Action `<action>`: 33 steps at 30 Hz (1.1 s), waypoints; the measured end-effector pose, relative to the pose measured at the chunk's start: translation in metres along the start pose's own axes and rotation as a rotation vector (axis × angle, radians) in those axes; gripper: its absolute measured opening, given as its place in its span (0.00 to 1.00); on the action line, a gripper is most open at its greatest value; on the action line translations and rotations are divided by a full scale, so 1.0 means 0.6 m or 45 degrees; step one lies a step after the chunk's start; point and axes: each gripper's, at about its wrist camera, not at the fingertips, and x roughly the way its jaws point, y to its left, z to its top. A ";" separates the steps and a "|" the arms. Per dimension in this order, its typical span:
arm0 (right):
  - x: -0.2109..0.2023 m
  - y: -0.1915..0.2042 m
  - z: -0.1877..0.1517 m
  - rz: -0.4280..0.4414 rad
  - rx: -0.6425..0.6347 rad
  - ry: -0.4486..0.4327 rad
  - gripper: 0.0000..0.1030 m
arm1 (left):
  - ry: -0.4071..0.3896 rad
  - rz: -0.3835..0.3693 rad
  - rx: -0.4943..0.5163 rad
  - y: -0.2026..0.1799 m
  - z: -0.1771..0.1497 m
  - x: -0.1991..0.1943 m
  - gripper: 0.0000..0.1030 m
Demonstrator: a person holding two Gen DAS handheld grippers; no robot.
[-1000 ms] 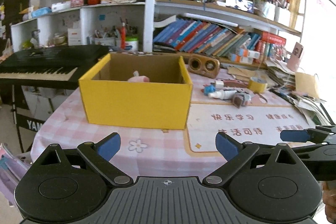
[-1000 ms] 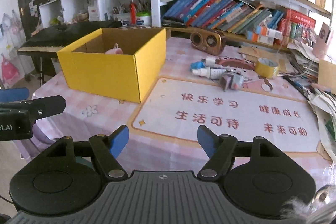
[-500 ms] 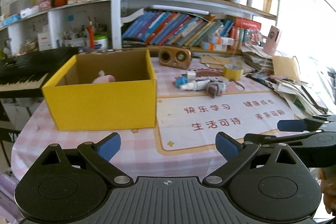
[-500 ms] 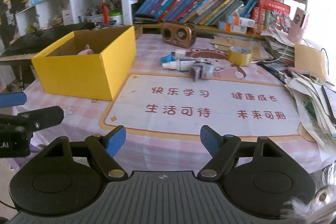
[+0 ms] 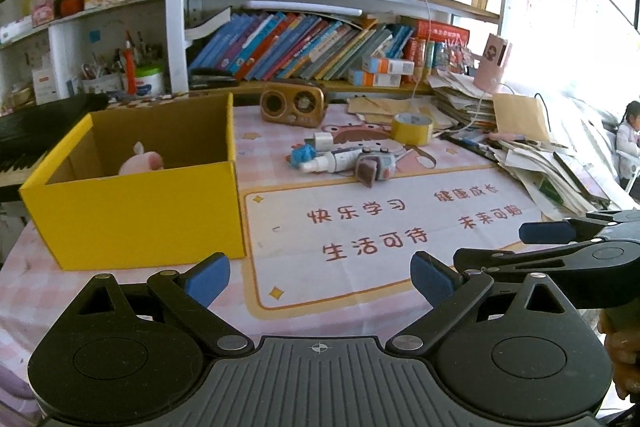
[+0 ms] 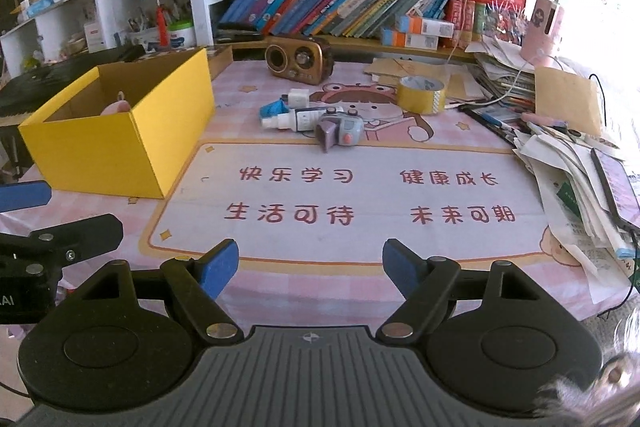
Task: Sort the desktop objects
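Bookshelves backed the counter (image 6: 360,279). Both tools, left (image 5: 320,275) and right (image 6: 310,263), stood spread, empty; approach the far toy (image 6: 340,133) squarely.

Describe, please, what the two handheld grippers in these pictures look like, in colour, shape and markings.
Both are matt black plastic. The left gripper and right gripper each have a ribbed grey-black base with a small crosshair mark, two round discs at the sides, angled link arms with silver pivot pins, and blue fingertips. Seen from the right wrist view, the left tool's side carries white letters, partly cut off.
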 end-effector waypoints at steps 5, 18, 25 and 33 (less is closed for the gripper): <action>0.017 -0.017 0.014 -0.006 0.001 0.014 0.76 | 0.004 -0.016 0.006 -0.011 0.012 0.022 0.96; 0.067 -0.071 0.059 -0.022 -0.004 0.028 0.76 | 0.017 -0.054 0.016 -0.041 0.055 0.091 0.96; 0.086 -0.107 0.079 -0.031 0.003 0.024 0.76 | 0.019 -0.063 0.015 -0.061 0.076 0.123 0.96; 0.109 -0.138 0.102 -0.003 -0.004 0.022 0.76 | 0.022 -0.023 -0.005 -0.076 0.096 0.146 0.96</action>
